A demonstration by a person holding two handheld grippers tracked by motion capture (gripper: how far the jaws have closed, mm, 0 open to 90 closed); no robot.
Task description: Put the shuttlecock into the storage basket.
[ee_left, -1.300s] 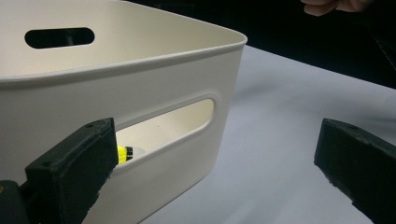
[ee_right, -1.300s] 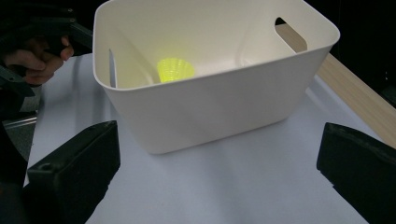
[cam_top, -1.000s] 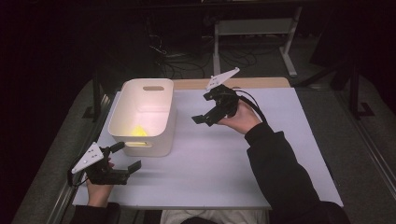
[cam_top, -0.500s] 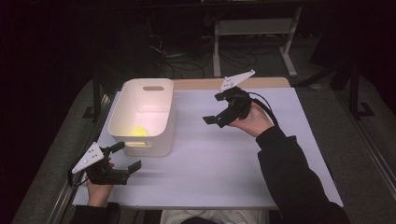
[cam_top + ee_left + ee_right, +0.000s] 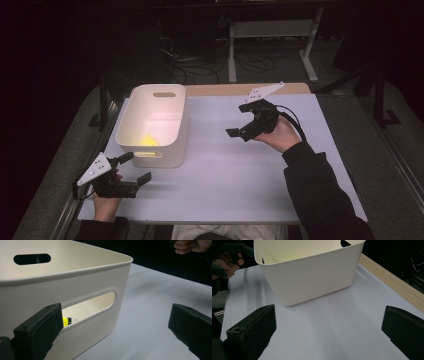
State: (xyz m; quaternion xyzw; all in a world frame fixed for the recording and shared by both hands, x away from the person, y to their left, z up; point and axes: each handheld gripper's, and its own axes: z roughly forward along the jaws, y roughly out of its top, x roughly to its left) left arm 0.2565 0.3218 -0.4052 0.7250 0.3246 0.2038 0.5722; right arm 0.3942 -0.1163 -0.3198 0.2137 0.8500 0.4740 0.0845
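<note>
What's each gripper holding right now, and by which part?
Nothing. The left gripper and the right gripper both have jaws open and empty. The yellow item lies in the white bin, untouched.

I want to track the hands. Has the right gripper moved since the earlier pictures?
Yes. In the high view the right gripper has drifted to the right, away from the white bin, which sits in the same spot. Its jaws stand open.

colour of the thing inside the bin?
Yellow. The small object in the white bin shows best in the left gripper view, through the handle slot.
</note>
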